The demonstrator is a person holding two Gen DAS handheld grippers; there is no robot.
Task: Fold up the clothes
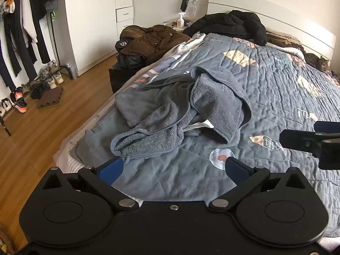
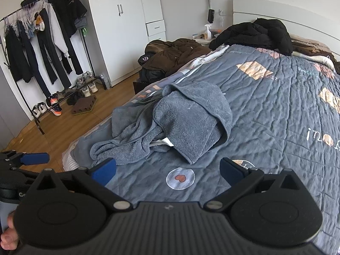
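Note:
A crumpled grey terry garment (image 1: pixel 180 110) (image 2: pixel 170 123) lies near the foot-side left edge of the bed, with a white label showing in its folds. My left gripper (image 1: pixel 173 167) hovers open just short of its near edge, nothing between the blue pads. My right gripper (image 2: pixel 167 170) is also open and empty, over the quilt in front of the garment. The right gripper's fingers (image 1: pixel 306 142) show at the right edge of the left wrist view. One left fingertip (image 2: pixel 35 159) shows at the left of the right wrist view.
The bed carries a blue-grey quilt (image 1: pixel 276 97) with fish prints. A black jacket (image 1: pixel 231 25) lies by the headboard; a cat (image 1: pixel 316 61) rests far right. A brown coat (image 1: pixel 148 42) sits on a box beside the bed. A clothes rack (image 2: pixel 42 48) with shoes stands left.

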